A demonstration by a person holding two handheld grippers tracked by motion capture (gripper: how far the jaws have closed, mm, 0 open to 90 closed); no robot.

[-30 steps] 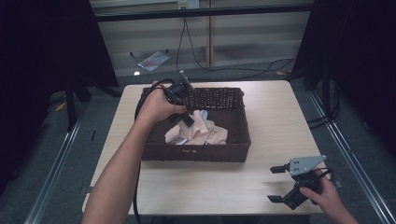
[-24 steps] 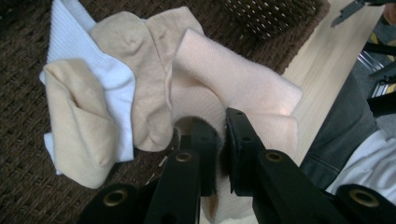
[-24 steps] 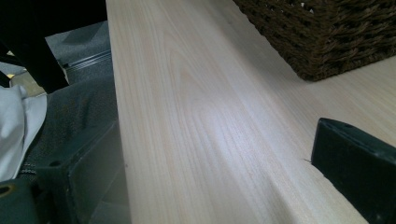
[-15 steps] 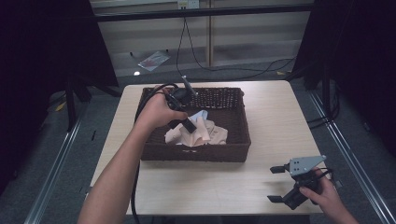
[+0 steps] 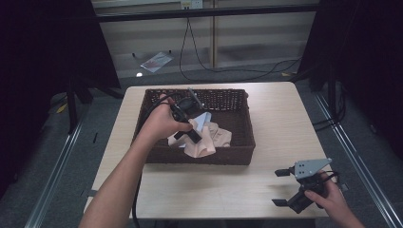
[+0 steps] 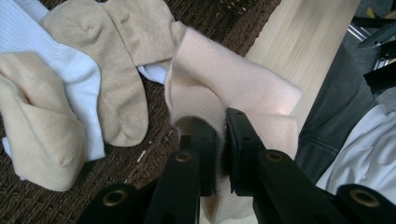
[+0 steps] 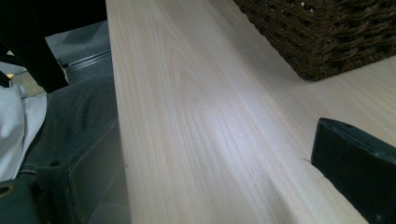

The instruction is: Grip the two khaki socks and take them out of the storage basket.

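My left hand-held gripper [image 6: 218,140] has pinched shut on a pink sock [image 6: 224,88] to lift it from the basket [image 5: 199,156]; my right hand-held gripper [image 5: 285,187] waits wide open on the desk [image 5: 280,123].

The place reads as a lab or recording studio rather than a home. A plain pale wooden surface [image 5: 209,185] stands alone on grey carpet [image 5: 43,156], with metal floor rails [image 5: 52,183] running along both sides. Black curtains [image 5: 43,52] hang to either side, well beyond the hand-held gripper [image 5: 286,187] at the near edge. Behind the surface, cables [image 5: 223,66] trail across the floor from a wall socket [image 5: 190,4] on a panelled wall.
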